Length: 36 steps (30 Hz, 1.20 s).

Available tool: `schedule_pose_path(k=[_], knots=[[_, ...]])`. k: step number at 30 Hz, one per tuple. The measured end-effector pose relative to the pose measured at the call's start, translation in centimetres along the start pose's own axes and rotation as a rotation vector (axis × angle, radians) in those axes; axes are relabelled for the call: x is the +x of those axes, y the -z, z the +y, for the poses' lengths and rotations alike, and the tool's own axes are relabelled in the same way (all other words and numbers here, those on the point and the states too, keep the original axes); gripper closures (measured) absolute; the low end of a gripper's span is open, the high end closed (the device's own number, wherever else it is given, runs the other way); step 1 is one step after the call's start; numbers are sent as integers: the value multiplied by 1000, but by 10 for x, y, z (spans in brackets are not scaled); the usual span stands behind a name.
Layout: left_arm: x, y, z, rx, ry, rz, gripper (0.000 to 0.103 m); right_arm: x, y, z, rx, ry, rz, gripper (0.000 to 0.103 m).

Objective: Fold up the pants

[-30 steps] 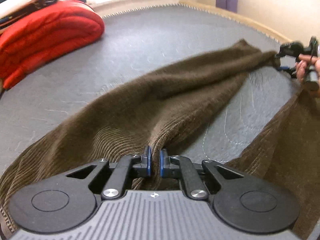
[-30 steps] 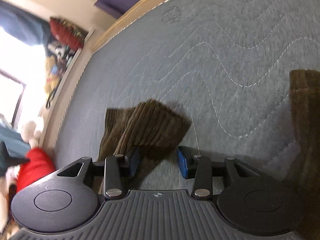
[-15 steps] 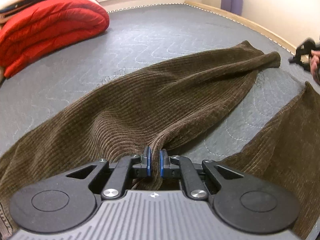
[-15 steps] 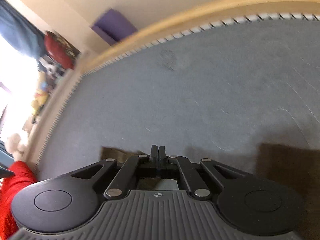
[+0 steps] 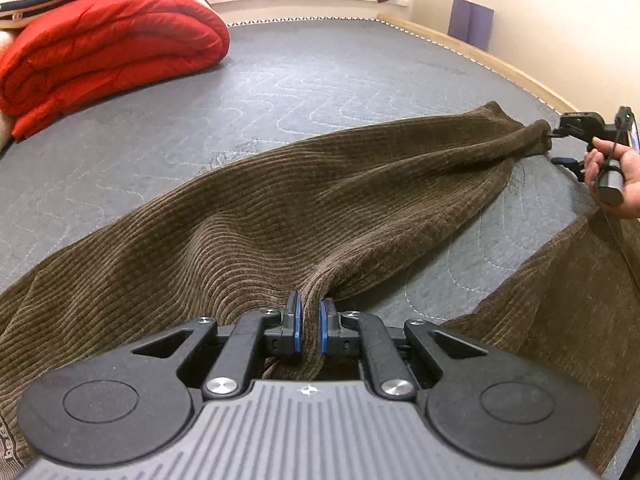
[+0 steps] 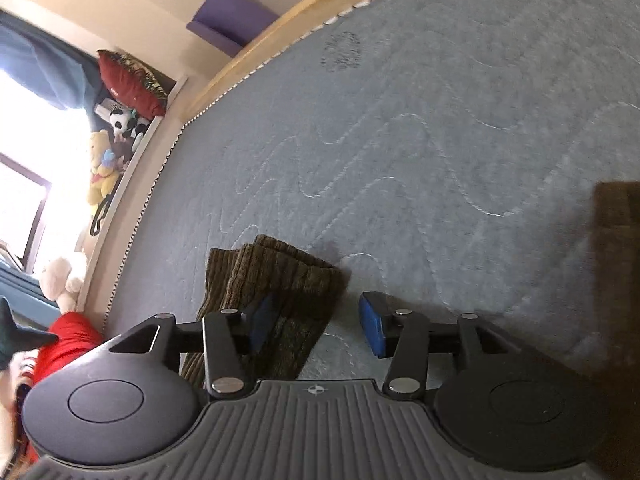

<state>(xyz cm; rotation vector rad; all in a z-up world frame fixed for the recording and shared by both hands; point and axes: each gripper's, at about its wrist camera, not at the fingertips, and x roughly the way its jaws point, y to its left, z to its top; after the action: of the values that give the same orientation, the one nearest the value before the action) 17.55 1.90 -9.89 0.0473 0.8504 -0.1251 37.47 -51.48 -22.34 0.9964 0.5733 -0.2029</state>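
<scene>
Corduroy pants pinched by left gripper.

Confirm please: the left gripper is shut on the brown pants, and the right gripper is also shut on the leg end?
Not quite. The left gripper is shut on the brown pants, but the right gripper is open; the right wrist view shows its fingers apart around the leg end.

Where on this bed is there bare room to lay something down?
The widest bare patch of grey mattress lies between the red quilt and the brown pants, out to the wooden bed edge. A narrow wedge shows between the two legs. It is crowded near the left tongs, shut on corduroy, and the open right tongs at the hem.
</scene>
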Motion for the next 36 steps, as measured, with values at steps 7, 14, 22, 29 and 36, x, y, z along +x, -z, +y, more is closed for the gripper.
schedule_pose_path(k=[7, 14, 22, 29, 36], knots=[[2, -1, 2, -4, 14, 13, 94, 13, 11, 3, 35, -85, 74, 62], [1, -1, 2, 0, 19, 4, 94, -13, 5, 12, 8, -99, 39, 95], [5, 8, 4, 35, 84, 53, 94, -99, -5, 23, 2, 206, 0, 96], [-13, -1, 22, 74, 221, 182, 85, -118, 9, 1, -51, 504, -30, 94], [-110, -22, 82, 103, 112, 34, 74, -124, 22, 62, -229, 135, -47, 57]])
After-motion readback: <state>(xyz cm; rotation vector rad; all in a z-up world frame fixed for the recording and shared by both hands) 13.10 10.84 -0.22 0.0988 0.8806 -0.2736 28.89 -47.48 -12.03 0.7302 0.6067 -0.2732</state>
